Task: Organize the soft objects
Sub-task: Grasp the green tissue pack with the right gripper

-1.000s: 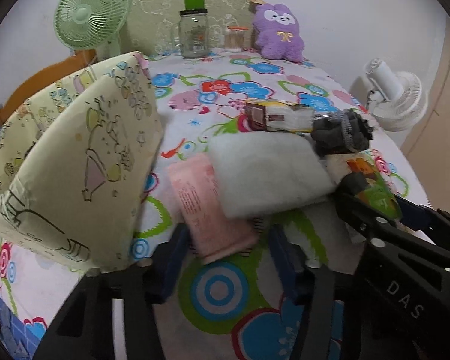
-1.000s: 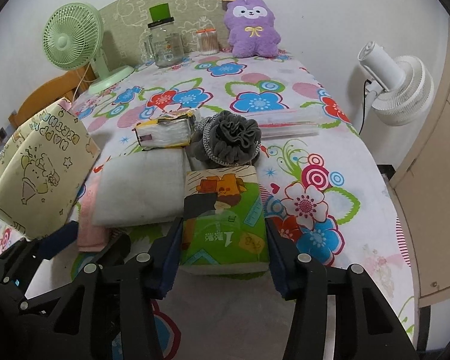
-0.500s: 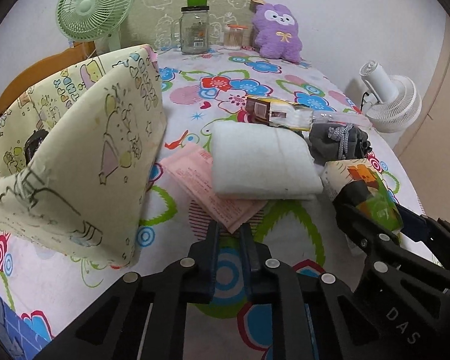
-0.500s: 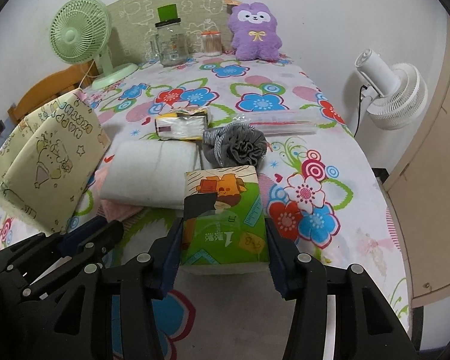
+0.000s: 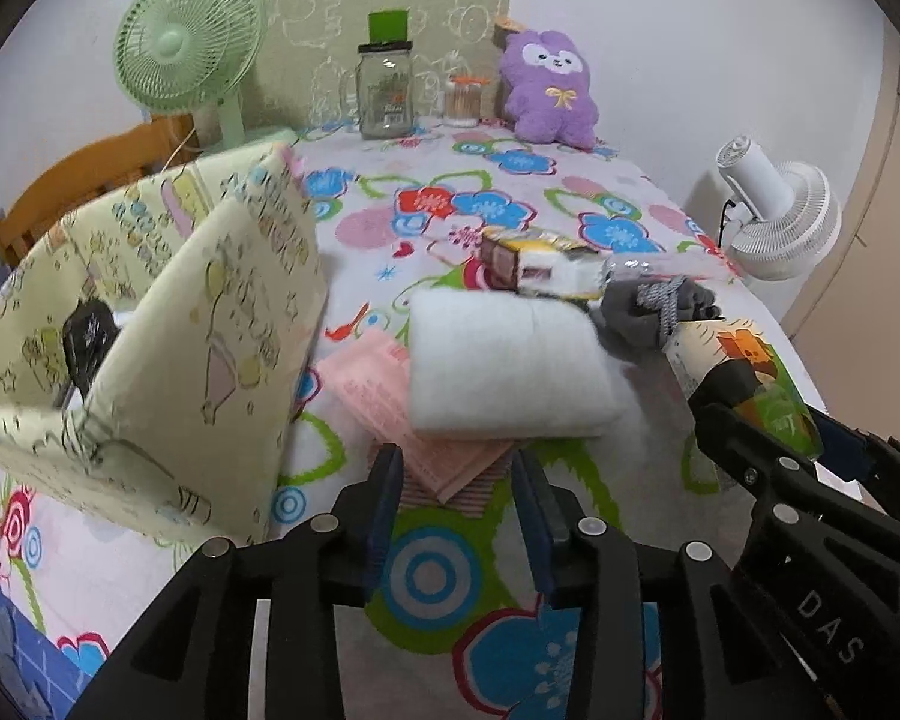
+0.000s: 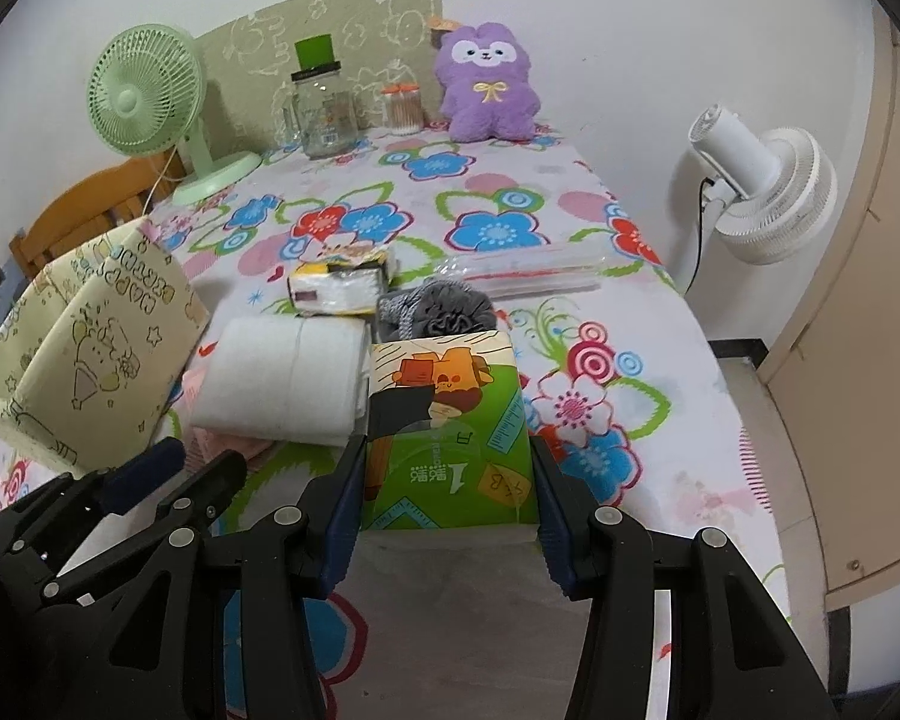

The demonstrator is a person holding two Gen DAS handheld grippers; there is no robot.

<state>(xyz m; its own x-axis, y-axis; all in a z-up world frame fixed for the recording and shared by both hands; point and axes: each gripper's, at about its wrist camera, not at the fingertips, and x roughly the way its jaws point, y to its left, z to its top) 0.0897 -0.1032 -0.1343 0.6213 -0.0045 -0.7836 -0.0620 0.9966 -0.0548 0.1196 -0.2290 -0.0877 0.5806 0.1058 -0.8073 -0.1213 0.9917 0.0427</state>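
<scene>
My right gripper (image 6: pixel 447 507) is shut on a green tissue pack (image 6: pixel 450 432), held above the flowered table; the pack also shows in the left wrist view (image 5: pixel 750 372). My left gripper (image 5: pixel 456 495) is open and empty, its fingertips just short of the near corner of a pink cloth (image 5: pixel 390 408). A folded white towel (image 5: pixel 504 369) lies on the pink cloth. Behind it are a yellow tissue pack (image 5: pixel 540 267) and a grey mesh sponge (image 5: pixel 654 312). A pale yellow gift bag (image 5: pixel 150 330) stands open at the left, with a dark item inside.
At the back stand a green fan (image 5: pixel 189 54), a glass jar (image 5: pixel 384 90), a cotton swab pot (image 5: pixel 465 99) and a purple plush (image 5: pixel 549 87). A clear flat packet (image 6: pixel 528 267) lies right of centre. A white fan (image 6: pixel 762 186) stands off the table's right edge.
My left gripper was open, shut about half a second ago, and is open again near the pink cloth's corner. My right gripper keeps holding the green tissue pack and has drawn back slightly.
</scene>
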